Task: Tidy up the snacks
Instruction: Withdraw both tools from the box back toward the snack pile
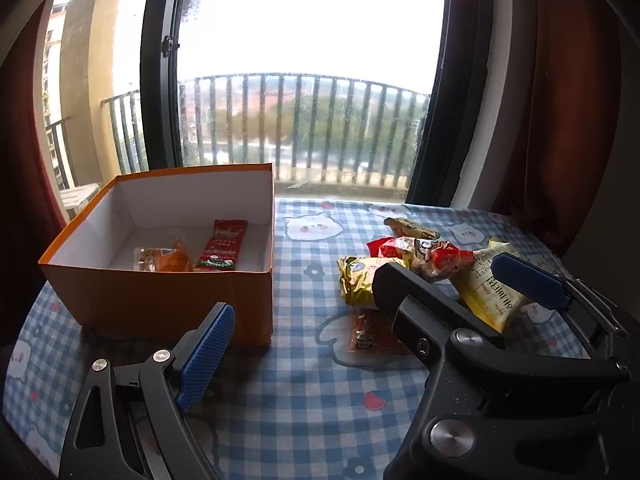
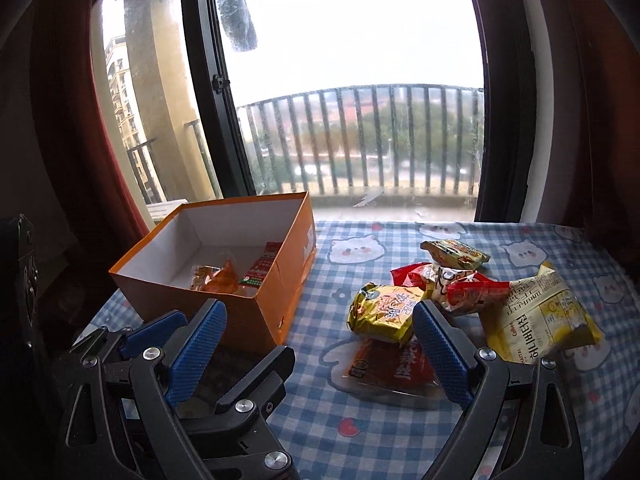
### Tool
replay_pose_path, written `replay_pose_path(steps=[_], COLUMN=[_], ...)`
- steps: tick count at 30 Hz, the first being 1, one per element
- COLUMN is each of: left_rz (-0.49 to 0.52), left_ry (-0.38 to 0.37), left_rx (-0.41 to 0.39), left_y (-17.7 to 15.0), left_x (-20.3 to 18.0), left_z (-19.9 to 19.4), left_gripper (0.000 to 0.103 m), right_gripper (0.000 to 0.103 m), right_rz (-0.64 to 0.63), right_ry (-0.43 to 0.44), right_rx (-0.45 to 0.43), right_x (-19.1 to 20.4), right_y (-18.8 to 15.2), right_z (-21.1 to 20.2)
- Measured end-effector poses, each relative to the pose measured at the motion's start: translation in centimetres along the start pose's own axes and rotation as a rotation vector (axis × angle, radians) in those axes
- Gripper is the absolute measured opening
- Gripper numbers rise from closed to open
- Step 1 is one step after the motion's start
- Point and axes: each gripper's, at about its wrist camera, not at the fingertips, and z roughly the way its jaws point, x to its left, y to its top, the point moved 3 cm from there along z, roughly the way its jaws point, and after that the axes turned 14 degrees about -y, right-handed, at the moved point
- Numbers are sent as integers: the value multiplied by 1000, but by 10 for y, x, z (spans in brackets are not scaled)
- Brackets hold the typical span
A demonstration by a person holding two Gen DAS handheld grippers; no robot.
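Snack packets (image 2: 460, 292) are heaped right of the orange box (image 2: 248, 312) on the desk (image 2: 320, 428); both claws, left (image 1: 320, 340) and right (image 2: 320, 352), are spread wide, nothing gripped.

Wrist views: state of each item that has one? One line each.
orange box: open, no lid, two snacks inside
red stick packet: flat in the box
orange packet: in the box
snack pile: loose on the tablecloth, outside the box
left hand-held gripper: open, empty
right hand-held gripper: open, empty
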Motion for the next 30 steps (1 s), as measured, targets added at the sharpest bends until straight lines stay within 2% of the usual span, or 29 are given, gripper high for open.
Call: replay_pose_path(steps=[6,11,17,20,26,30], left_rz=[-20,-14,0,-5,-21,31], left_ry=[-15,-50,-28,-27,-14,3], left_rx=[7,73,174,207,248,223], left_y=[-18,-31,-50,-56,-52,-36], left_x=[-14,-21,-20,-19,-12,-19], left_z=[21,47,86,100,119,122], left_gripper=[91,91,91,85,81,82], right_gripper=[96,96,96,96,96,96], right_rz=[18,34,62,71,86,101], right_ry=[-33,-60,-90,-103,-115,-110], right_rx=[1,15,100,143,189,185], right_x=[-25,-43,-60,-63,-67,-72], right_y=[-18,-34,-58,-65,-68,-59], right_z=[9,23,57,75,97,98])
